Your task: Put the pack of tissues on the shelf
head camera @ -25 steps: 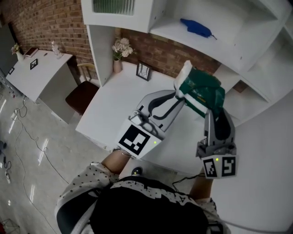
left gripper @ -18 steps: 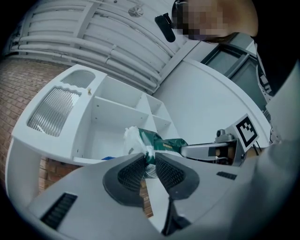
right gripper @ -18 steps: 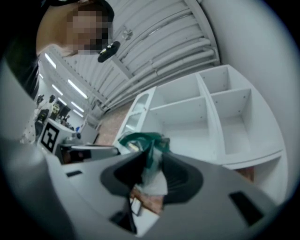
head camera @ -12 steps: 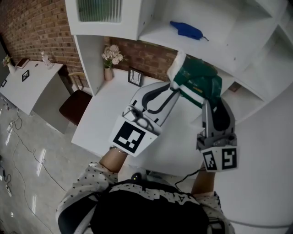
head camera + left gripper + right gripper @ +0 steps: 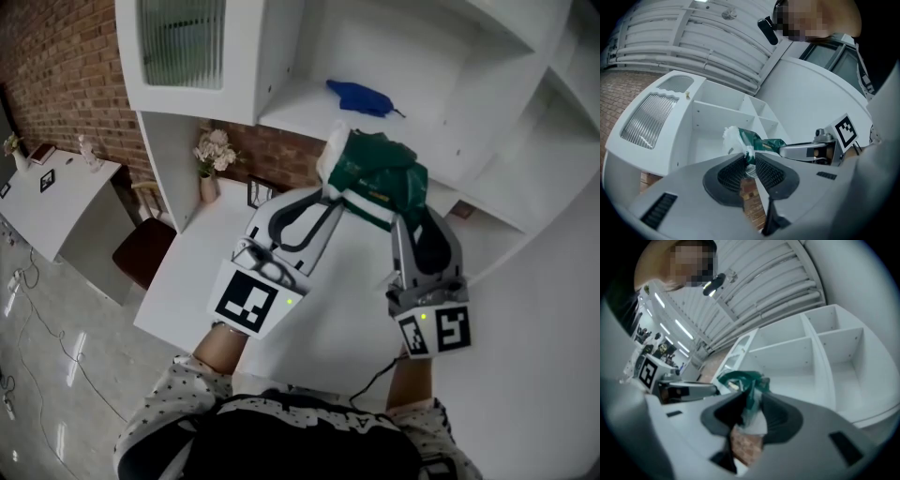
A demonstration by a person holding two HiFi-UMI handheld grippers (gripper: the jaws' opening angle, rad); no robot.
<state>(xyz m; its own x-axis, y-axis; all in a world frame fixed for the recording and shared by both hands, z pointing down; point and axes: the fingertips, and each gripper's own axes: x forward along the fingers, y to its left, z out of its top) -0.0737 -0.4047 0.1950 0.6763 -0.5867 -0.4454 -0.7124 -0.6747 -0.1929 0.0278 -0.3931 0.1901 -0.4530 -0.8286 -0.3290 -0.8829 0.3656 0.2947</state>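
Observation:
The pack of tissues is green with a white end and hangs in the air in front of the white shelf unit. My left gripper is shut on its white left end. My right gripper is shut on the green wrap at its right side. Both grippers point up toward the open shelf compartment. In the left gripper view the right gripper shows beyond the pack.
A blue object lies on the shelf board just behind the pack. A small picture frame and a vase of flowers stand on the white desk below. A chair and a second table are at left.
Both grippers have risen with the pack held between them, moving closer to the shelf compartment with the blue object. The grips look unchanged.

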